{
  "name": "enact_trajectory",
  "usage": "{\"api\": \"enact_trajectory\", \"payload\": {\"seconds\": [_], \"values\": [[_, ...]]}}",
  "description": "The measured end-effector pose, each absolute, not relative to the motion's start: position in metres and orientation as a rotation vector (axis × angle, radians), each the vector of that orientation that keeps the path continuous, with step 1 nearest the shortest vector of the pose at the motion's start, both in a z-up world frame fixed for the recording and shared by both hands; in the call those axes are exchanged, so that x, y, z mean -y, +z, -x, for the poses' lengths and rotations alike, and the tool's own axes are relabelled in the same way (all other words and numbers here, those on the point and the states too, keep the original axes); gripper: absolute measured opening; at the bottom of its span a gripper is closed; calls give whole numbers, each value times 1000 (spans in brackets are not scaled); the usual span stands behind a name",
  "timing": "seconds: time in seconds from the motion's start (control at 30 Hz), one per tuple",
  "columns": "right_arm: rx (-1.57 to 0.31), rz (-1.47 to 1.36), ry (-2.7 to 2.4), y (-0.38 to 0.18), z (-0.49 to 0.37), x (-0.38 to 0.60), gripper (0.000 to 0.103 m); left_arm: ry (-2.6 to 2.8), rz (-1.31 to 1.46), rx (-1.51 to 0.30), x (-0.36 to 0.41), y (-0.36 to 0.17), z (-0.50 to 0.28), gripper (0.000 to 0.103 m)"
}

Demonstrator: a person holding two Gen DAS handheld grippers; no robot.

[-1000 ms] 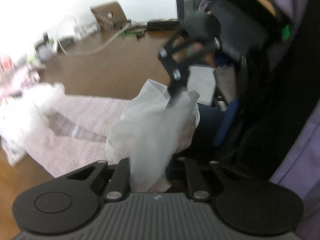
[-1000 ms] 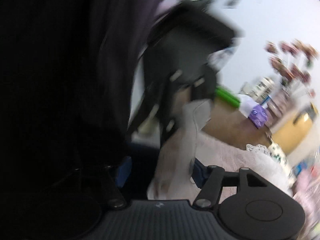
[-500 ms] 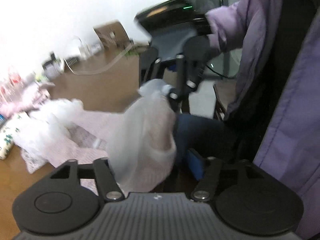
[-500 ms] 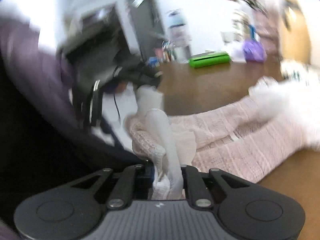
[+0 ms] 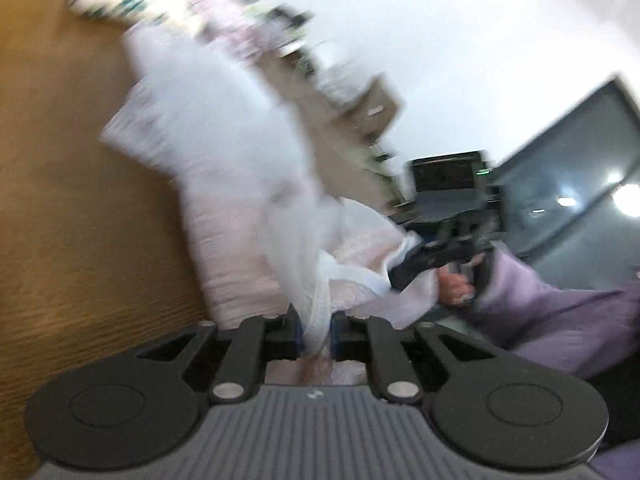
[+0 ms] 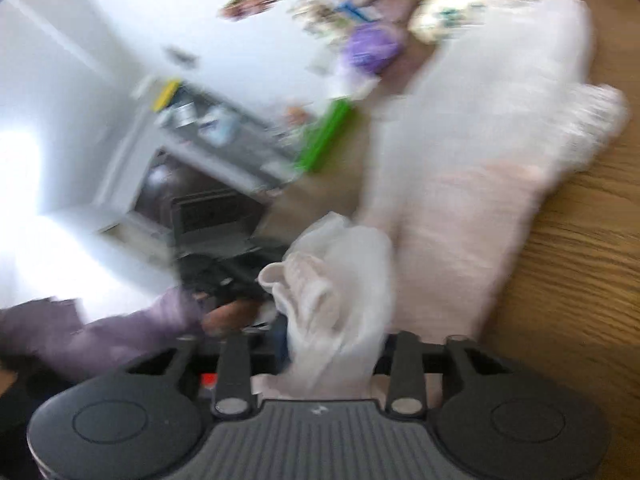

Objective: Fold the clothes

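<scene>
We see a pale pink knitted garment (image 6: 472, 184) with a sheer white lining, stretched across the wooden table, near end bunched and lifted.

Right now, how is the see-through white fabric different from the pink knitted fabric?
The thin see-through white fabric is bunched up and lifted off the table; the pink knitted fabric is thicker, not see-through, and mostly lies spread on the brown wooden table. The white fabric runs between the jaws of the left gripper, which are shut on it; the pink fabric trails away behind. Both are pale, soft clothing, blurred here.
</scene>
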State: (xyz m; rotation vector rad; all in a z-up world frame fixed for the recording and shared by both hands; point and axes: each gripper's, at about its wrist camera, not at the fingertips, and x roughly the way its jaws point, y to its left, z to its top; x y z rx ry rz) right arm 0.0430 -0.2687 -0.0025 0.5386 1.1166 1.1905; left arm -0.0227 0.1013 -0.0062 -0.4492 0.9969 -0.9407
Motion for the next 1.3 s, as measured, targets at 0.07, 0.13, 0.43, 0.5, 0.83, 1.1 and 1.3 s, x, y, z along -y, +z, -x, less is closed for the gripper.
{"api": "enact_trajectory", "payload": {"seconds": [0.07, 0.13, 0.43, 0.5, 0.83, 1.1, 1.3], "values": [[-1074, -543, 1152, -1, -34, 279, 47, -935, 495, -1018, -102, -11, 22, 13], [-1015, -524, 1114, 6, -24, 289, 53, -933, 534, -1036, -104, -12, 18, 13], [-733, -262, 865, 38, 19, 292, 47, -811, 457, -876, -83, 10, 13, 55], [-740, -255, 844, 29, 17, 276, 26, -745, 354, -770, -74, 17, 28, 55], [-807, -388, 740, 8, 3, 279, 14, -705, 237, -645, -57, 16, 45, 13], [-770, -383, 664, 20, 29, 271, 39, -624, 671, -752, -73, -1, 19, 13], [-687, -342, 573, 36, 60, 268, 69, -466, 839, -702, -77, -15, 32, 43]]}}
